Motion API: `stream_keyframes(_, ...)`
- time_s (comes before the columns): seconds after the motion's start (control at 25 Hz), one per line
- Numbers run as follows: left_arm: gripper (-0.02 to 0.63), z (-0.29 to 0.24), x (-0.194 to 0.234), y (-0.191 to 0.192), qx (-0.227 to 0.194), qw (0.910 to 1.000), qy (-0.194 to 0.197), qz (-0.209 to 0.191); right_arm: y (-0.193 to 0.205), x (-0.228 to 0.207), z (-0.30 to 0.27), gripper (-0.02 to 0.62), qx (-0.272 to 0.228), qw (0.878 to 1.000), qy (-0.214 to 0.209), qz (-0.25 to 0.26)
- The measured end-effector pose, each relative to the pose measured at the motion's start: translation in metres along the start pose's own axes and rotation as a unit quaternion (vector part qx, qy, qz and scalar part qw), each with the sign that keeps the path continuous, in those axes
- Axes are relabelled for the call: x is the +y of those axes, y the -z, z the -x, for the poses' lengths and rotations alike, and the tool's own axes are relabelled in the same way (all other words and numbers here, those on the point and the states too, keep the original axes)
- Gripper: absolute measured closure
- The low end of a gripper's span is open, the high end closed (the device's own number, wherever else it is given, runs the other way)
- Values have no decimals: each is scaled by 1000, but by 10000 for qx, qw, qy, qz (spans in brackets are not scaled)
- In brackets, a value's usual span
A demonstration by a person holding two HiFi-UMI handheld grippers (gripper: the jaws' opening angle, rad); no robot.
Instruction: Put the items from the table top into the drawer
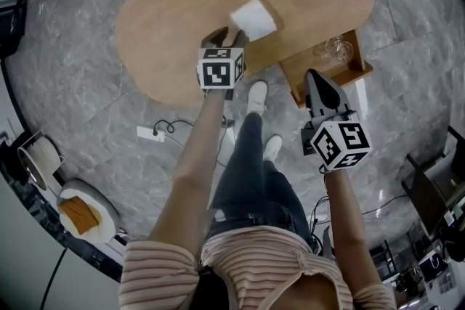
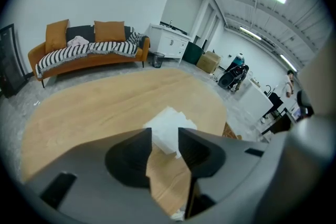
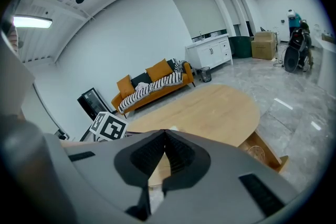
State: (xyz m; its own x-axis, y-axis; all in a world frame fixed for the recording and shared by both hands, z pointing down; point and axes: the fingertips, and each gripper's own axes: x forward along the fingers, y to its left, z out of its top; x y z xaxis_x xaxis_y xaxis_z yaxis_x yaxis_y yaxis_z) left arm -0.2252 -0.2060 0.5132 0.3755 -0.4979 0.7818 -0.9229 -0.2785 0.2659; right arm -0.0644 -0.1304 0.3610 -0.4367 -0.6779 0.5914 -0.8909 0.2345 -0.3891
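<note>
A white stack of folded paper (image 1: 253, 18) lies on the oval wooden table (image 1: 174, 3). My left gripper (image 1: 221, 37) hovers over the table just short of the stack, jaws open and empty. In the left gripper view the white stack (image 2: 169, 128) shows through the gap of the left gripper (image 2: 165, 137), a little beyond the fingertips. My right gripper (image 1: 314, 78) is shut with nothing in it, above the open wooden drawer (image 1: 353, 74) at the table's near right side. A clear glass (image 1: 336, 49) lies in that drawer. The right gripper (image 3: 165, 132) shows its tips meeting.
An orange sofa (image 2: 89, 52) with a striped blanket stands beyond the table, and white cabinets (image 2: 170, 43) stand farther right. The person's legs and white shoes (image 1: 256, 94) are at the table's near edge. A white power strip (image 1: 150, 133) with a cable lies on the grey floor.
</note>
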Motion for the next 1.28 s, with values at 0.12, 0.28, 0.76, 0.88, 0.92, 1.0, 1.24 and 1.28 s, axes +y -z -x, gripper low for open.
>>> stream_keyframes(0.12, 467, -12, 3, 4, 68, 10000, 1, 56, 4, -2, -6, 587, 38, 10000, -4, -4)
stream_keyframes(0.28, 457, -27, 8, 13, 204, 9994, 34, 267, 11, -3, -15, 586, 139, 9999, -46, 2)
stream_keyframes(0.76, 453, -65, 14, 30, 490, 9970, 67, 589, 33, -12, -31, 588, 393, 9991, -109, -87)
stream_keyframes(0.88, 453, -71, 15, 32, 537, 9964, 61, 646, 34, -15, -34, 586, 415, 9990, -111, -99)
stream_keyframes(0.92, 453, -72, 15, 32, 542, 9962, 68, 673, 34, -16, -35, 587, 413, 9990, -107, -104)
stream_keyframes(1.0, 455, -73, 14, 32, 543, 9958, 120, 728, 34, -19, -35, 586, 400, 9991, -88, -120)
stream_keyframes(1.24, 511, -70, 12, 30, 521, 9945, 179, 888, 35, -24, -29, 588, 359, 9992, -10, -177)
stream_keyframes(1.28, 520, -70, 12, 30, 517, 9946, 178, 888, 36, -24, -28, 588, 362, 9992, 1, -189)
